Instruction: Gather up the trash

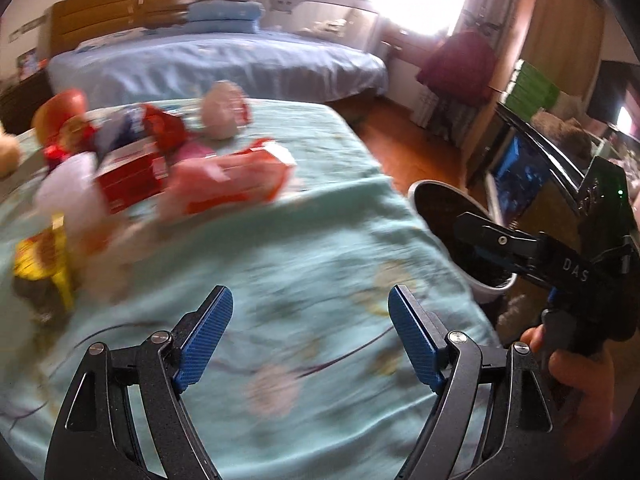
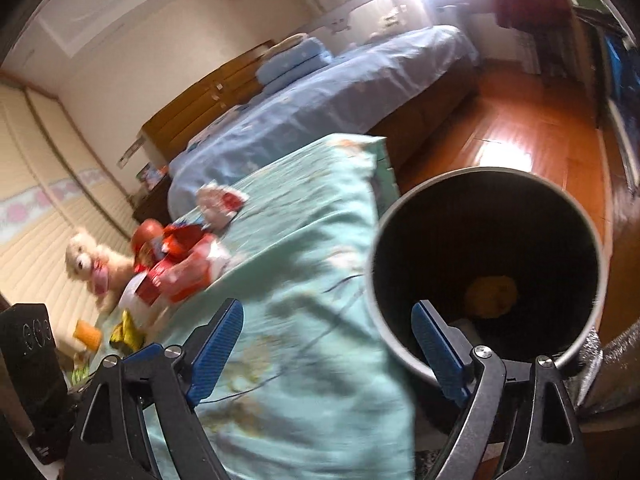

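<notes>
A pile of trash lies on the far left of a teal cloth-covered table (image 1: 280,248): red boxes (image 1: 132,176), a pink-orange wrapper (image 1: 228,180), a yellow wrapper (image 1: 40,256) and a crumpled pink-white pack (image 1: 224,108). The pile also shows in the right wrist view (image 2: 180,264). A round bin (image 2: 484,272) with a dark inside stands off the table's right edge, a yellow piece (image 2: 490,296) at its bottom. My left gripper (image 1: 310,322) is open and empty above the cloth. My right gripper (image 2: 326,338) is open and empty over the bin's rim; it also shows in the left wrist view (image 1: 480,236).
A white plush dog (image 2: 96,268) sits at the table's far left. A bed with blue covers (image 1: 216,60) stands behind the table. A wooden floor (image 2: 520,140) runs to the right, with a dark cabinet (image 1: 532,168) beside the bin.
</notes>
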A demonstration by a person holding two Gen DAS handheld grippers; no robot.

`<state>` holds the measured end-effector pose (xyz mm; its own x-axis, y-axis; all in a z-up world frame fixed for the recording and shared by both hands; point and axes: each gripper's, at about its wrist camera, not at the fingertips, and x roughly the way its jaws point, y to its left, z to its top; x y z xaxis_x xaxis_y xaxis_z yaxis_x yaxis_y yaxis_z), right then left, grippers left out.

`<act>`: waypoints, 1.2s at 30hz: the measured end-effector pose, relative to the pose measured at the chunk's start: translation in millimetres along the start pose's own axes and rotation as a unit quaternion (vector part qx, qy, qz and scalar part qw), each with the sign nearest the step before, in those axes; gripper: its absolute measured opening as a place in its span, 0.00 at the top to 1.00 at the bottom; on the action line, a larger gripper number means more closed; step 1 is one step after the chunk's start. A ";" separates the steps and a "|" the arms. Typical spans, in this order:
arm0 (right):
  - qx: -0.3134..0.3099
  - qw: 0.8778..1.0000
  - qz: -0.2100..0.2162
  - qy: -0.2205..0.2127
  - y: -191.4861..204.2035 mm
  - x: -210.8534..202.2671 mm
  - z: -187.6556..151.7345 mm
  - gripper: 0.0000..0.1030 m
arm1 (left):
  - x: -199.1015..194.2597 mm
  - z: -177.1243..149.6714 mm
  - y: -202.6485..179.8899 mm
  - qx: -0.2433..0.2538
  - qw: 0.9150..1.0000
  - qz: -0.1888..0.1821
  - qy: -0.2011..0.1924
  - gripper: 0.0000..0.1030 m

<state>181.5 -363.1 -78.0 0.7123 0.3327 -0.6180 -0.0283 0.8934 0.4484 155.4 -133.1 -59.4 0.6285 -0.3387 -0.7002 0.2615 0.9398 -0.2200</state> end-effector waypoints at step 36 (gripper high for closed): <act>-0.089 0.992 0.053 0.069 120.5 97.8 1.2 0.11 | -66.7 -21.6 150.6 -0.123 0.981 0.139 -0.052 0.20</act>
<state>248.6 -223.2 -83.6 0.5959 0.4557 -0.6613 -0.2313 0.8859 0.4021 137.0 32.1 -60.5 0.7252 -0.0591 -0.6860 -0.1065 0.9747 -0.1966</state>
